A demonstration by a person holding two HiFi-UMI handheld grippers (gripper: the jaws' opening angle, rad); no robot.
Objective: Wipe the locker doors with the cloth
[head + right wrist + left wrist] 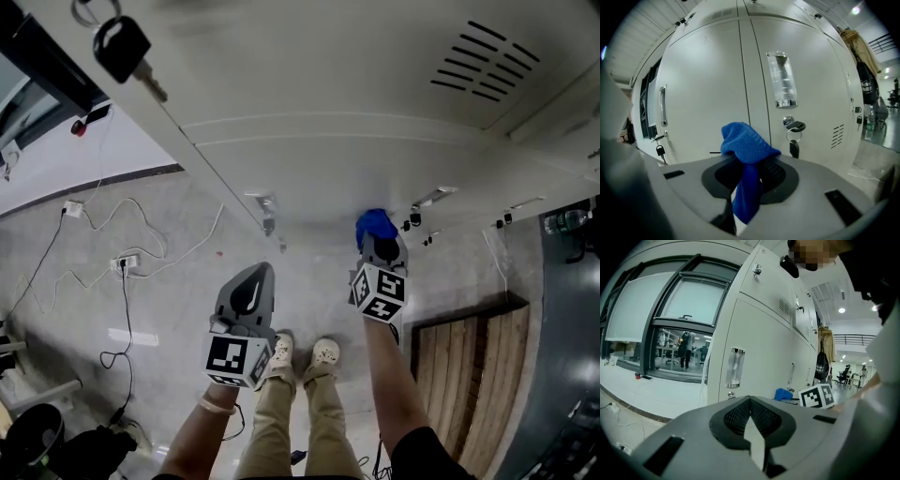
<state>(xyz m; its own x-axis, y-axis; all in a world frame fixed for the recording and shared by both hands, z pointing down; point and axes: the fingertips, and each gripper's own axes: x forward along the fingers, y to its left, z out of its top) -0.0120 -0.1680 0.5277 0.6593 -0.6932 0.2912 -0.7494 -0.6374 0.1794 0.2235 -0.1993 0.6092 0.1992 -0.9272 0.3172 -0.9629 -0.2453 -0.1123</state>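
The right claw [747,187] is clamped on a blue cloth [747,143], which bunches above the jaws and hangs down between them. Behind it stand pale locker doors [708,93]. The right door carries a clear card holder [783,79] above a lock with a key [793,147], and the left door has a handle [663,105].

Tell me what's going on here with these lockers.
A person stands facing a row of white locker doors with a gripper in each hand. The right gripper has its jaws shut on a blue cloth, held up toward the doors. Whether the cloth touches them is unclear. The left gripper is shut and empty, held alongside.
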